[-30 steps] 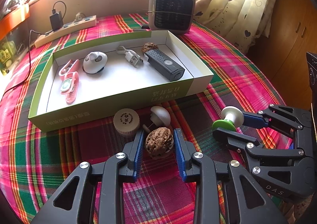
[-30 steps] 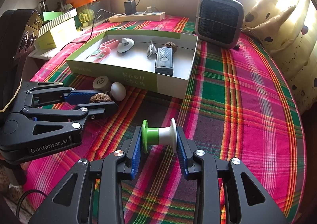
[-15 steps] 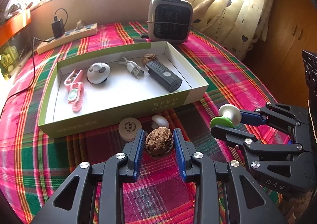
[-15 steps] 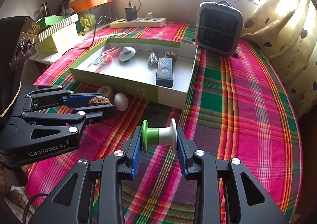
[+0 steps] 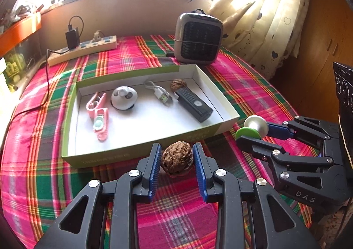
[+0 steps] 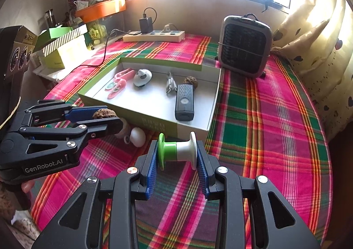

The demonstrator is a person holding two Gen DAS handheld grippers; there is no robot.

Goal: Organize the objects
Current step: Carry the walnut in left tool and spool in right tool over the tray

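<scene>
My left gripper (image 5: pixel 176 158) is shut on a brown walnut (image 5: pixel 177 158) and holds it above the cloth, just in front of the near wall of the green-and-white box (image 5: pixel 123 155). My right gripper (image 6: pixel 177 153) is shut on a green-and-white spool (image 6: pixel 177 151), held in the air off the box's near right corner (image 6: pixel 206 132). The spool also shows in the left wrist view (image 5: pixel 252 127), and the walnut in the right wrist view (image 6: pixel 104 114). In the box lie pink clips (image 5: pixel 98 110), a white round gadget (image 5: pixel 124 97), a USB cable (image 5: pixel 160 92), a second walnut (image 5: pixel 178 84) and a black remote (image 5: pixel 193 104).
A white egg-shaped piece (image 6: pixel 137 137) and a round object partly hidden behind my left gripper lie on the plaid cloth (image 6: pixel 264 127) by the box's near wall. A small heater (image 5: pixel 198 41) and a power strip (image 5: pixel 82 49) stand at the back. Curtains hang at the right.
Both grippers have risen with their objects. The walnut has come off the cloth to the height of the box's wall; the round objects beside it have dropped out of the left wrist view.
</scene>
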